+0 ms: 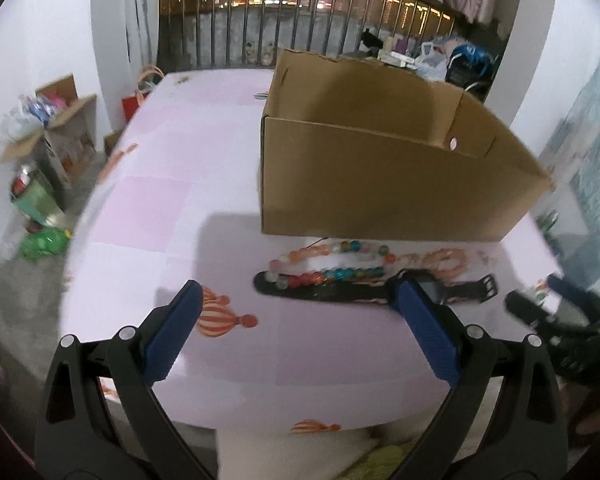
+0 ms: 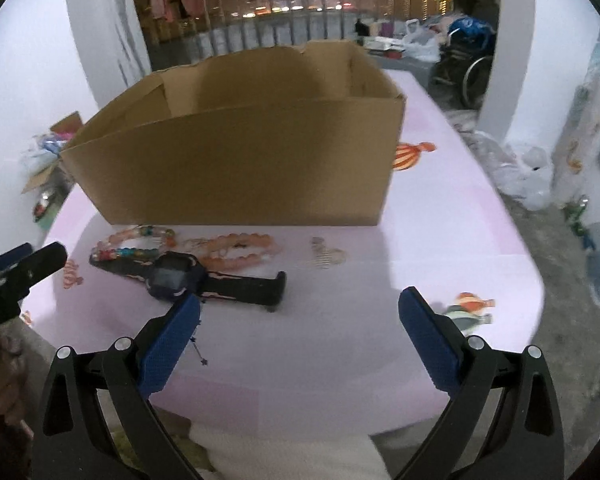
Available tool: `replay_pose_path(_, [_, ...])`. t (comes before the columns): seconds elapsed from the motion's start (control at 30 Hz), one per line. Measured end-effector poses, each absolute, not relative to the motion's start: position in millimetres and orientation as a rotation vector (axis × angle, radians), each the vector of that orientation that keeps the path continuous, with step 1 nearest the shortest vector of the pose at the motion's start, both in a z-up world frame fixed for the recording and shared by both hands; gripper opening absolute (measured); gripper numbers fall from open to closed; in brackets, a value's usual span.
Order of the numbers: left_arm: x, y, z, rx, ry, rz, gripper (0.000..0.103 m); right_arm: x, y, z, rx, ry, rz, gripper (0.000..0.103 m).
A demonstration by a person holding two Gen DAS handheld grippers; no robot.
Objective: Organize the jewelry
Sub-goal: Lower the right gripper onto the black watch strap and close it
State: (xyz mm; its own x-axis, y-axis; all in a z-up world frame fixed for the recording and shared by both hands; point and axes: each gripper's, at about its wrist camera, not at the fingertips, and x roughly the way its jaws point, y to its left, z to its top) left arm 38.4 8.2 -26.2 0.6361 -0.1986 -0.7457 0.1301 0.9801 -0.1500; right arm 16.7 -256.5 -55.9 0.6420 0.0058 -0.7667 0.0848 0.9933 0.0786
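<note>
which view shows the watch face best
The right wrist view: the watch lies unobstructed, its square screen facing the camera. In the left wrist view the left tool's finger covers the face, leaving only the straps showing.

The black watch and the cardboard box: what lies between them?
In both views, a multicoloured bead bracelet and an orange bead bracelet lie between the watch and box.

The counter (image 2: 440, 208) wore a pale pink checked cover printed with orange-and-white striped balloons, and the box (image 2: 240, 160) on it was plain brown cardboard. The watch (image 2: 172, 278) was black, one bracelet (image 2: 132, 250) mixed red, teal and clear beads, and another bracelet (image 2: 236, 250) was peach-orange. Both grippers had black arms with blue textured pads (image 1: 428, 332).
</note>
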Motion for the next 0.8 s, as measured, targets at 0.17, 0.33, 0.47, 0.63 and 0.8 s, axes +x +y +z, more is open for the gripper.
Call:
replay_pose_path(0.17, [51.4, 10.2, -40.1, -0.116, 0.898, -0.173, 0.095, 22.7, -253.5, -62.1, 0.092, 0.863, 0.005, 0.097])
replay_pose_path(0.33, [52.4, 5.7, -50.4, -0.071, 0.866, -0.214, 0.095, 30.0, -257.7, -71.3, 0.151, 0.897, 0.058, 0.081])
replay_pose_path(0.47, [55.9, 2.8, -57.3, -0.063, 0.876, -0.250, 0.095, 36.6, -264.9, -79.4, 0.208, 0.933, 0.076, 0.068])
replay_pose_path(0.63, [65.0, -3.8, -65.1, -0.027, 0.898, -0.282, 0.088, 41.2, -264.2, -84.7, 0.227, 0.954, 0.112, 0.056])
replay_pose_path(0.8, [77.5, -1.6, -78.0, -0.065, 0.966, -0.285, 0.075, 42.4, -259.7, -83.4, 0.221, 0.954, 0.139, 0.049])
